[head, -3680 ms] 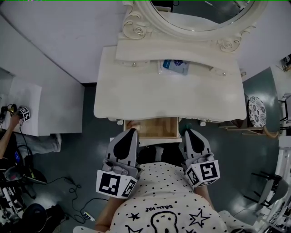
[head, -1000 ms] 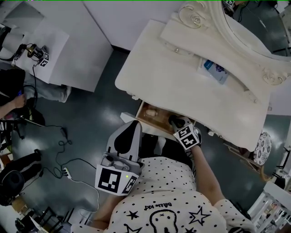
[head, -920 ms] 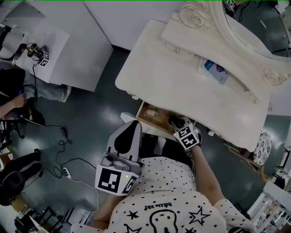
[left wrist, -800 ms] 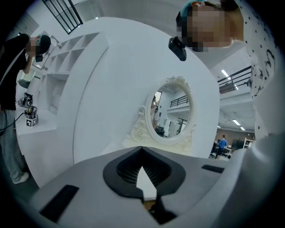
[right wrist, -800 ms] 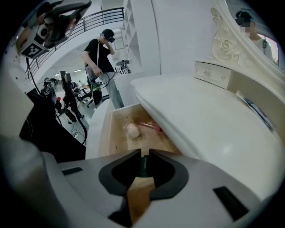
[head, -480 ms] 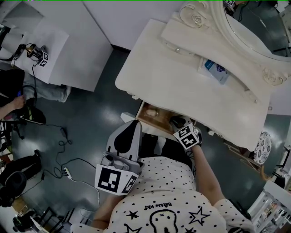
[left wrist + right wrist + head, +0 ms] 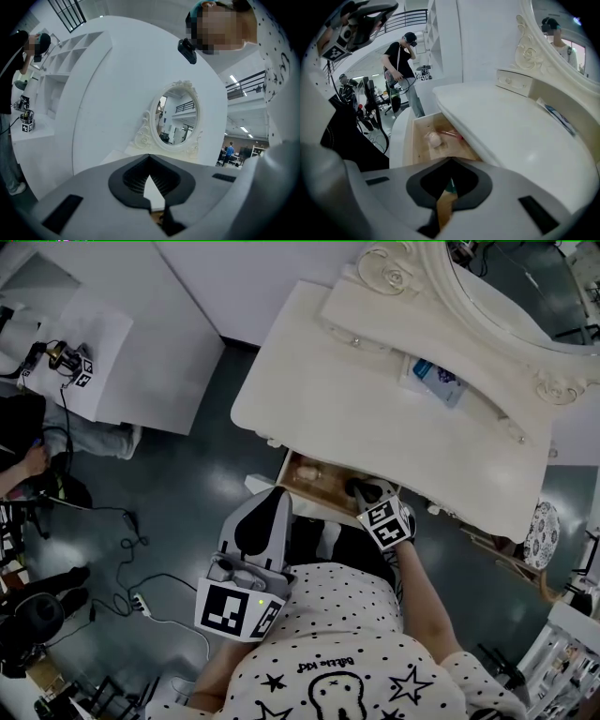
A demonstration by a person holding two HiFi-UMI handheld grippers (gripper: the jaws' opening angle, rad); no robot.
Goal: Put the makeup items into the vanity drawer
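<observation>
The white vanity [image 7: 375, 437] has its wooden drawer [image 7: 302, 486] partly pulled out under the front edge. Inside lie a pale pink puff [image 7: 433, 138] and a red stick [image 7: 451, 134]; a teal item shows through the jaw gap. My right gripper [image 7: 362, 489] is shut, with its tips at the drawer's right end, above the drawer front. In the right gripper view the right gripper [image 7: 449, 163] has its jaws meeting over the drawer's wood. My left gripper [image 7: 269, 501] is held back by my body, shut with nothing in it, and in the left gripper view the left gripper [image 7: 149, 161] points toward the oval mirror [image 7: 178, 117].
A blue and white packet [image 7: 434, 381] lies on the vanity's raised shelf below the mirror [image 7: 506, 287]. A patterned stool [image 7: 531, 536] stands at the right. A white side table [image 7: 103, 362] and a person [image 7: 23, 470] are at the left, with cables [image 7: 131, 540] on the floor.
Since the oldest frame my right gripper has gone forward to the drawer and my head has turned left. Over the last second both grippers have barely moved.
</observation>
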